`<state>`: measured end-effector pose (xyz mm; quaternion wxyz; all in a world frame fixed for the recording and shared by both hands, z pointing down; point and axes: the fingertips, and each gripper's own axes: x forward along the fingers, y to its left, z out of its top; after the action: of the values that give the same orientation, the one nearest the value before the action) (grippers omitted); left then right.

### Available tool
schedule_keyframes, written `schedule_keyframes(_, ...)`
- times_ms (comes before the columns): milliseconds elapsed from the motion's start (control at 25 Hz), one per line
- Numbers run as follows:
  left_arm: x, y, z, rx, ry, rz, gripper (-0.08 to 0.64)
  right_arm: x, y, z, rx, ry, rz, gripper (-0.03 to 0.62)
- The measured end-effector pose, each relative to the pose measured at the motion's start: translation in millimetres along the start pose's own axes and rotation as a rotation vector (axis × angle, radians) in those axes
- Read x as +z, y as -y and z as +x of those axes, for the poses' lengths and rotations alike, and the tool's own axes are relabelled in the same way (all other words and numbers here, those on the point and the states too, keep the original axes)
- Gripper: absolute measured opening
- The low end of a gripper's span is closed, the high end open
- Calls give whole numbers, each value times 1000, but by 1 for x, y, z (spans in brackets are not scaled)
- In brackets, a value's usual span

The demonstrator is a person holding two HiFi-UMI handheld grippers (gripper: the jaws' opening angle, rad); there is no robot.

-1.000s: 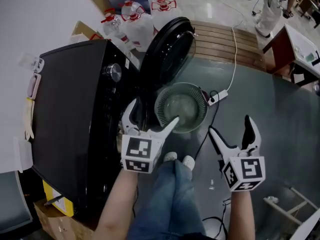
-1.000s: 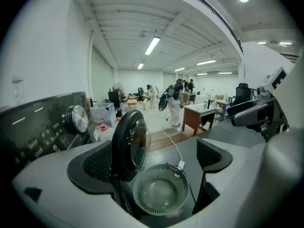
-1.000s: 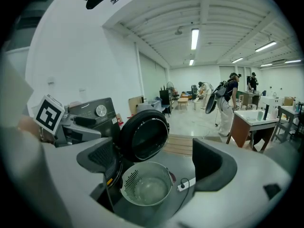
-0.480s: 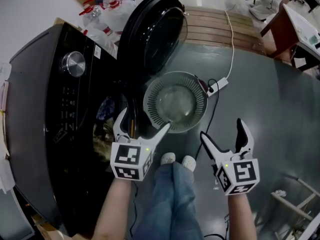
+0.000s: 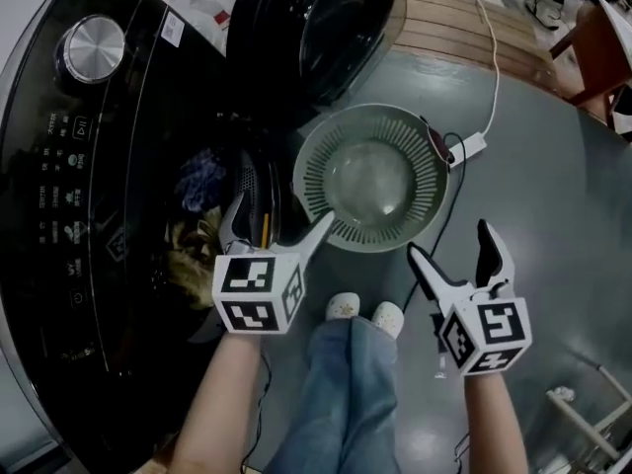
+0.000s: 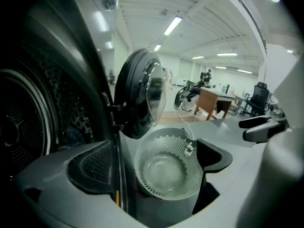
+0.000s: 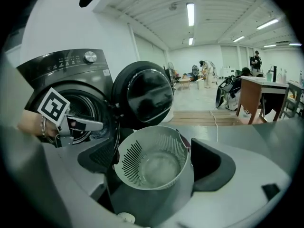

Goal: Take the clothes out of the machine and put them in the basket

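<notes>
The black washing machine [image 5: 89, 166] stands at the left with its round door [image 5: 316, 23] swung open. Inside the drum lie a blue garment [image 5: 202, 178] and a yellowish one [image 5: 193, 250]. The pale slotted basket [image 5: 370, 178] sits empty on the floor beside the opening. My left gripper [image 5: 279, 220] is open just in front of the drum mouth, holding nothing. My right gripper [image 5: 450, 245] is open over the floor, right of the basket. The left gripper view shows the basket [image 6: 166, 167], the door [image 6: 137, 99] and the drum [image 6: 28, 122]. The right gripper view shows the basket [image 7: 154, 163] and the left gripper [image 7: 71, 122].
A white cable and power strip [image 5: 466, 148] lie on the floor just right of the basket. A wooden platform [image 5: 464, 28] lies behind it. My shoes [image 5: 365, 311] are close under the basket. A white frame [image 5: 583, 418] stands at the lower right.
The head view has swung down and closer to the machine, so the drum's clothes now show. Both grippers keep their places by the basket and stay open.
</notes>
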<state>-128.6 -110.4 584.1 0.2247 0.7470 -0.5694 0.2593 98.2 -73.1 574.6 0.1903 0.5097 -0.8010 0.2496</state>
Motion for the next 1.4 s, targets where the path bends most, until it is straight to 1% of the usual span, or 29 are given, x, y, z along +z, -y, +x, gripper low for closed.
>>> schedule_keyframes(160,-32,-52,11,163,-62,-12,558,-11,-4,8,21,-36,4,502)
schedule_keyframes(320,-54,-115,10,323,-108,-51,558,-18,-5,22,43,-62,-13,502)
schedule_keyframes(440,-64,-157,5,428,-120,-131,558,-28,-6,37,63,-84,-26,502)
schedule_keyframes(520,-71,-177,3,483,-122,-192,558,-36,-8,51,67,-105,-22,502)
schedule_keyframes(560,-73,-185,3,506,-123,-209,558,-40,-9,58,68,-114,-11,502)
schedule_keyframes(640,-80,-197,5,546,-139,-204,558,-45,-15,73,73,-126,18,500)
schedule_keyframes(760,-94,-215,11,593,-191,-156,558,-49,-28,93,86,-145,39,500)
schedule_keyframes(800,-98,-222,11,614,-199,-152,558,-51,-34,99,92,-155,41,500)
schedule_keyframes(960,-110,-253,3,724,-191,-180,558,-62,-79,130,159,-193,40,500)
schedule_keyframes(1080,-126,-266,9,759,-243,-135,558,-69,-112,151,197,-237,18,500)
schedule_keyframes(1120,-128,-269,13,759,-254,-121,558,-71,-121,156,206,-257,16,500)
schedule_keyframes(1240,-128,-276,27,724,-259,-90,558,-77,-158,168,252,-304,44,477)
schedule_keyframes(1320,-131,-284,35,720,-289,-55,558,-79,-179,174,288,-304,58,474)
schedule_keyframes(1400,-134,-293,43,728,-336,-17,558,-83,-189,179,312,-298,53,474)
